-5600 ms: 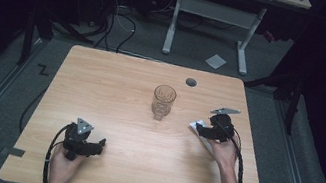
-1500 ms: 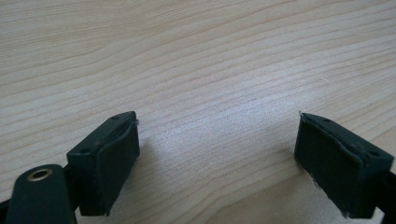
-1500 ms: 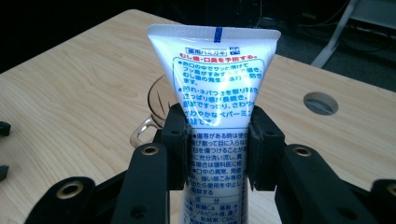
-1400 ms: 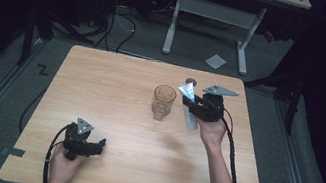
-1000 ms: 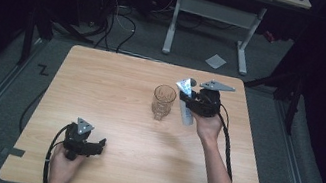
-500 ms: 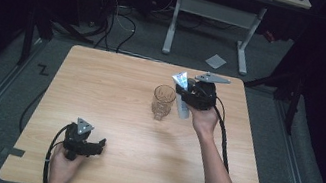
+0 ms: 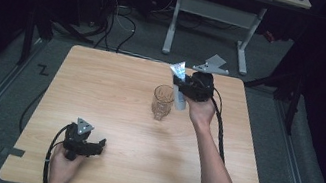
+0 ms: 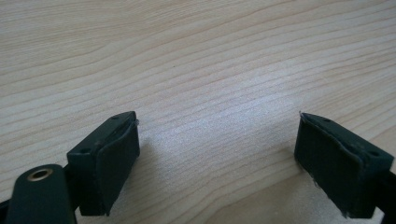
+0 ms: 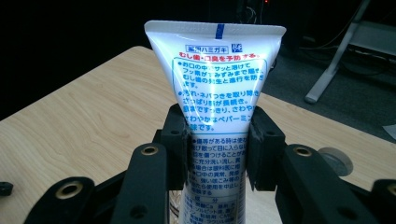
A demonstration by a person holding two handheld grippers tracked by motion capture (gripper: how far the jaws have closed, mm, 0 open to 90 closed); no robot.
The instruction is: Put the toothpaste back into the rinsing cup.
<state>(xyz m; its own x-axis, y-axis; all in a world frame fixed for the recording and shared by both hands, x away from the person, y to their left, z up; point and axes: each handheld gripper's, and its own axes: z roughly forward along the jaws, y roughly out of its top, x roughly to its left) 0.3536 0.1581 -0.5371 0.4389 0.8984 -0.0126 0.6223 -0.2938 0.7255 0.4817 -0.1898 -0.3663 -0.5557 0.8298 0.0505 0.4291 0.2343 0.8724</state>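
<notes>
R gripper (image 7: 184, 81) raised above far-right part of table (image 7: 115, 93), just right of and above drinking glass (image 7: 162, 102). Jaws clenched on toothpaste tube (image 7: 178, 85), gripped around its middle. In high view tube tilted: crimped flat end up and toward far side, lower end slanting down beside glass rim, close to it; touching or not, can't tell. Tube clear of tabletop.

R gripper view: tube (image 9: 215, 93) upright between the two black jaws, pads pressing on both sides of white body. Blue and red Japanese print on face, blue mark at crimped top edge. R gripper (image 9: 217, 140) looking across table toward dark far side. Bit of glass visible low behind tube, at bottom of frame. Small round grey thing (image 9: 337, 160) on table to right behind jaw; same round dark spot (image 7: 192, 80) near far table edge in high view, partly hidden by gripper. White desk leg at upper right background.

Glass empty as far as visible, upright, near table centre, slightly far-right of middle.

L gripper (image 7: 100, 143) near front-left corner of table, held low in L hand (image 7: 61, 167), body resting on or just over wood. L gripper view: jaws released, wide apart, nothing between, bare wood grain below; L gripper (image 8: 217, 154) well apart from glass and tube.

R forearm stretched from bottom edge diagonally to gripper; cable trailing along it down right side.
</notes>
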